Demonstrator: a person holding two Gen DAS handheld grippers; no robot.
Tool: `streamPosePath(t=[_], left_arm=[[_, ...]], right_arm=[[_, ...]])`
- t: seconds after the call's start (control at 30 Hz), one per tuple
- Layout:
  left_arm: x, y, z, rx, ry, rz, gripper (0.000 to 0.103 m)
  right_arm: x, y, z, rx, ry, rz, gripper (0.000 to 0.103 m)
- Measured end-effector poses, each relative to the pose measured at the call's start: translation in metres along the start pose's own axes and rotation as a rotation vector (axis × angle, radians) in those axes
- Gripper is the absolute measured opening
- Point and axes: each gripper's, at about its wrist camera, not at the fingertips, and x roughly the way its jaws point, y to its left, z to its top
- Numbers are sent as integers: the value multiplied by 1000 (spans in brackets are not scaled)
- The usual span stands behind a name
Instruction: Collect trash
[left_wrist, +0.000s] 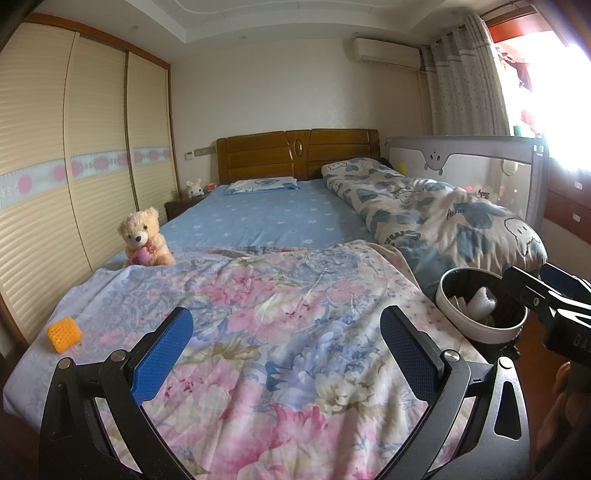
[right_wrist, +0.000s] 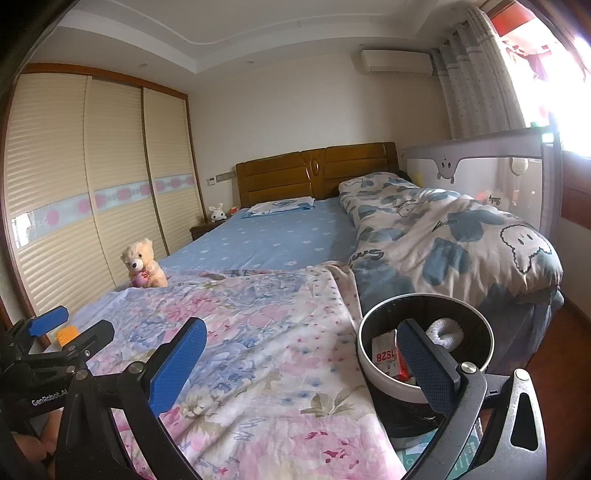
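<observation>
A small orange knitted piece (left_wrist: 64, 334) lies on the floral quilt near the bed's left foot corner; it also shows in the right wrist view (right_wrist: 67, 335). A white-rimmed black trash bin (left_wrist: 480, 310) stands at the bed's right side and holds a white foam piece (left_wrist: 481, 302) and paper scraps; it also shows in the right wrist view (right_wrist: 424, 343). My left gripper (left_wrist: 288, 354) is open and empty above the quilt, right of the orange piece. My right gripper (right_wrist: 303, 363) is open and empty, its right finger (right_wrist: 424, 369) over the bin.
A teddy bear (left_wrist: 146, 238) sits on the bed's left edge. A rolled blue-and-white duvet (left_wrist: 436, 206) lies along the right side by a grey bed rail (left_wrist: 480, 155). Sliding wardrobe doors (left_wrist: 74, 155) line the left wall.
</observation>
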Motion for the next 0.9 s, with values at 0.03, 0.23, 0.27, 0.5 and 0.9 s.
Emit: streamPosePath(t=[0.03, 0.23, 0.27, 0.5, 0.9], left_arm=[[0, 0, 0, 0, 0, 1, 103], [0, -2, 0, 0, 2, -2, 103], [0, -3, 0, 1, 3, -2, 103], [0, -3, 0, -1, 3, -2, 103], [2, -5, -1, -1, 7, -4, 103]], right_arm=[[0, 1, 1, -1, 0, 0, 103], [-1, 1, 2, 0, 2, 2, 103], [-1, 2, 2, 0, 2, 2, 103], [-1, 1, 2, -1, 1, 3, 103], [-1, 2, 1, 0, 3, 5, 103]])
